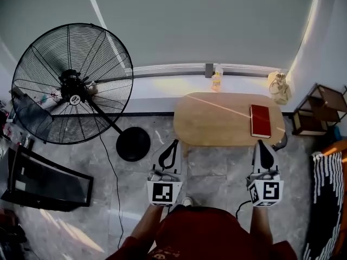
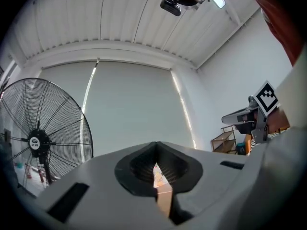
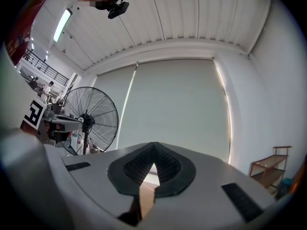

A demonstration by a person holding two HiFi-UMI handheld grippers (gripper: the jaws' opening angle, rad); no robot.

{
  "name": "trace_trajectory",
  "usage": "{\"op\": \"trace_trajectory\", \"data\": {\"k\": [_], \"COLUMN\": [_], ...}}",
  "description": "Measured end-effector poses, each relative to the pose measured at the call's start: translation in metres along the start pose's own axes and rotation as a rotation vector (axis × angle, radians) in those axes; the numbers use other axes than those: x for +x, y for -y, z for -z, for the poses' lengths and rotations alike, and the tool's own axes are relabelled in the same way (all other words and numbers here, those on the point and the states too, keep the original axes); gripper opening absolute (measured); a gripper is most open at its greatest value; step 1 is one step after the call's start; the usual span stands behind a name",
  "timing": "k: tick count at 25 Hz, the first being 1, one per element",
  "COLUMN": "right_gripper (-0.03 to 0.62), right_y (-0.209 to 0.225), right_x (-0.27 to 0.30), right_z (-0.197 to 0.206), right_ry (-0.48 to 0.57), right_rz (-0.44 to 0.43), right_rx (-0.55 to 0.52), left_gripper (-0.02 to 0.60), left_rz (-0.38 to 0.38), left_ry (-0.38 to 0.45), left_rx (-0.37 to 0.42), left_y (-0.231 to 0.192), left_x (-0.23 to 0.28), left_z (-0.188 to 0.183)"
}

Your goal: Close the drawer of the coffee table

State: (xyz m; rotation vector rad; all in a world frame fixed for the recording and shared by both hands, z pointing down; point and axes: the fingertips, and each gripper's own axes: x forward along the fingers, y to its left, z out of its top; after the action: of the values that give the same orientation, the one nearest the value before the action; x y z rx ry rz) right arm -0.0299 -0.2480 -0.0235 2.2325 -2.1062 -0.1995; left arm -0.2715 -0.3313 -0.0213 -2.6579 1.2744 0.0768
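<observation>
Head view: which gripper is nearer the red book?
The right gripper, directly below the red book; the left gripper sits by the table's opposite end.

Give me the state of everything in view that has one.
left gripper: shut, empty.
right gripper: shut, empty.
coffee table: no drawer shows sticking out.
red book: closed, flat on the coffee table.
window blind: down.
fan: upright; spinning or not, cannot tell.
</observation>
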Motion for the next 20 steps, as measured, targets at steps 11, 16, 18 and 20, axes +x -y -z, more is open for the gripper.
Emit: {"op": "trace_trajectory", "data": {"k": [11,16,18,20], "right_gripper": [-0.003,-0.003,-0.003,-0.003], "right_y": [-0.009,-0.01,-0.008,-0.007], "right_x": [0.002,0.001,0.002,0.002], "right_z": [0.006,0.006,0.008,0.007], "right_ry": [-0.026,-0.029,-0.033,-0.03], "right_rz": [-0.02,-0.02,-0.015,-0.016], "right_rx": [-0.025,-0.029,-0.029,-0.029], "left_gripper": [0.008,0.008,0.008,0.008], "left_rz": [-0.005,-0.004,-0.005,-0.006], "left_ry": [-0.014,-0.012,-0.012,-0.012], "left_rx": [-0.004,-0.012,-0.02,-0.022], "left_y": [-0.002,-0.001,-0.001,0.0], "left_x": [-0.003,-0.003,-0.001,0.001], "left_z": [0.005,0.005,0.005,0.005]}}
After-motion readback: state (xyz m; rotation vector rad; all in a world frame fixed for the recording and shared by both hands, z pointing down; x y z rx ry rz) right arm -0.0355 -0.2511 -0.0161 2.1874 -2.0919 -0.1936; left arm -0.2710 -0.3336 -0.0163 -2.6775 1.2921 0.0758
